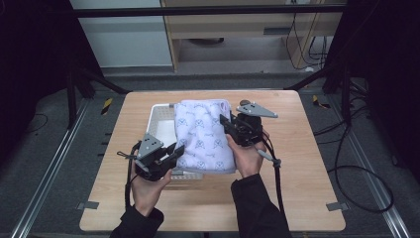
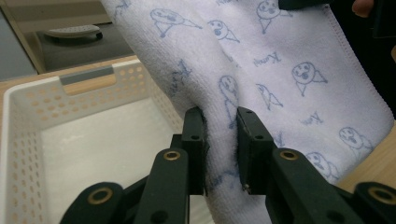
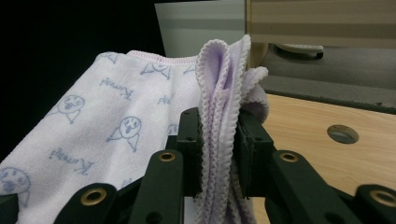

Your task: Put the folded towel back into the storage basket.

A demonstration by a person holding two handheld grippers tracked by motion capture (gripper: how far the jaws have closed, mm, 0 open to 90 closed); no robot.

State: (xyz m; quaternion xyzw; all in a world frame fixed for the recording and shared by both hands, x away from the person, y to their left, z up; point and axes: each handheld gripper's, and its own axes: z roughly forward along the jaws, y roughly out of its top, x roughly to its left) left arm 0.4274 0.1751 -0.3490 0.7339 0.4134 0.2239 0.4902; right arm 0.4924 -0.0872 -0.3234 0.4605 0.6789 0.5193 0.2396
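A folded pale lilac towel (image 1: 204, 136) printed with small cartoon faces hangs between both grippers, above the right part of a white perforated basket (image 1: 161, 119). My left gripper (image 1: 179, 150) is shut on the towel's near left edge; in the left gripper view the cloth (image 2: 280, 70) is pinched between the jaws (image 2: 220, 140), with the basket (image 2: 70, 135) below left. My right gripper (image 1: 225, 121) is shut on the right edge; in the right gripper view several stitched layers of the towel (image 3: 116, 116) are clamped between the jaws (image 3: 219, 140).
The light wooden table (image 1: 297, 178) has bare surface to the right and at the front. A round hole (image 3: 342, 133) sits in the tabletop near the right gripper. Cables (image 1: 366, 183) trail on the floor at the right. A cabinet (image 1: 247, 25) stands beyond the table.
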